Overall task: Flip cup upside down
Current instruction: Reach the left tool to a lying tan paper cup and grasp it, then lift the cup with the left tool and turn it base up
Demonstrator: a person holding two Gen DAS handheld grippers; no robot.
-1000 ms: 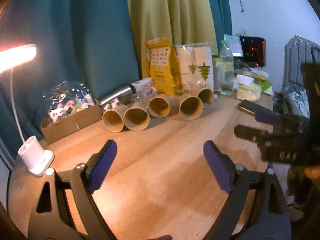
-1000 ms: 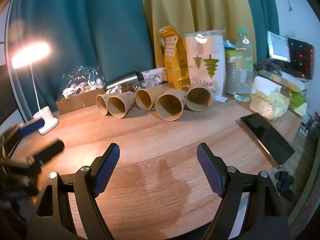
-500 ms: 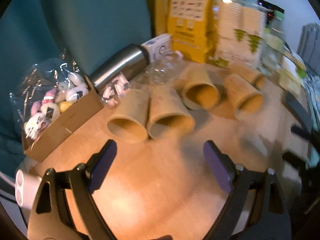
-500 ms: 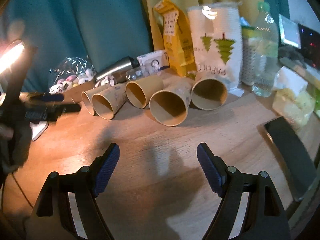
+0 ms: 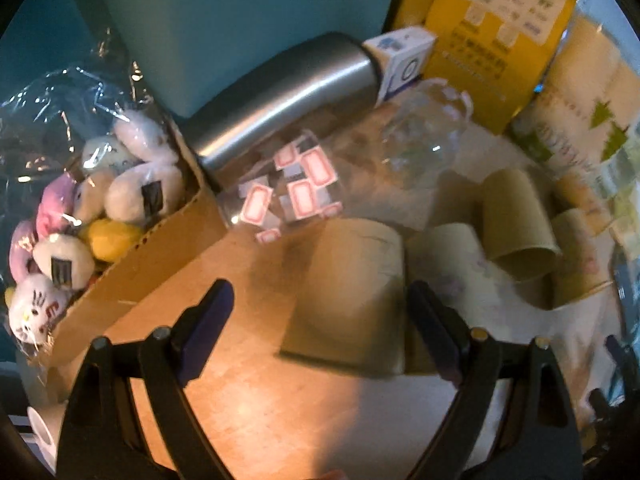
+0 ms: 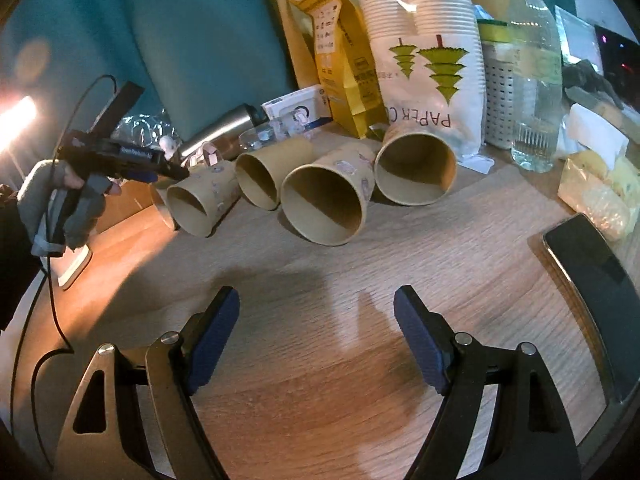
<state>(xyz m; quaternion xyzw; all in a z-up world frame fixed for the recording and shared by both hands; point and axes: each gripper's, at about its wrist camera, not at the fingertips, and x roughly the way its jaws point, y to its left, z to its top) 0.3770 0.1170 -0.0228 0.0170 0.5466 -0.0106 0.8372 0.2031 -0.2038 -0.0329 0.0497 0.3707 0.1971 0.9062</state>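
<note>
The left gripper (image 5: 320, 320) has moved in since half a second ago; its open jaws now straddle the leftmost cup (image 5: 348, 296) without gripping. Five cups lie sideways in a row on the table (image 6: 320, 380). The right gripper (image 6: 316, 336) hovers open, empty.

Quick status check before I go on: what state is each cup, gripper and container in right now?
Left gripper: open, jaws either side of the leftmost cup.
Leftmost cup: on its side, not gripped.
Other four cups: on their sides, mouths toward the right wrist camera.
Right gripper: open, holding nothing.
Steel flask: lying down.
Water bottle: upright, capped.
</note>
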